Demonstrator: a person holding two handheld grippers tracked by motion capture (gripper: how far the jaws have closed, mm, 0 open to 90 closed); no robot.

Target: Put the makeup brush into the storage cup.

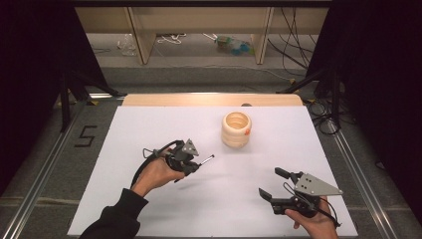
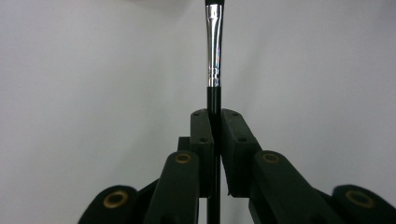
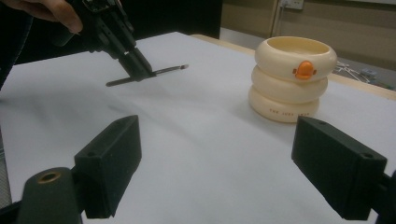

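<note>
Altogether one brush (image 1: 201, 162), one cream holder (image 1: 236, 129).

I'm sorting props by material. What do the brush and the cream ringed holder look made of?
Brush: a black handle, glossy, plastic or lacquered wood, with a shiny metal collar that throws bright reflections. It is clamped in the left gripper.
Holder: smooth matte cream, probably moulded plastic or silicone, with an orange beak-like stud.

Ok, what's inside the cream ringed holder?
From the high view, the holder shows a bare inner wall and nothing sticking out above its rim. Its bottom is hidden by the wall. The brush is outside it, clamped in the left claw.
</note>
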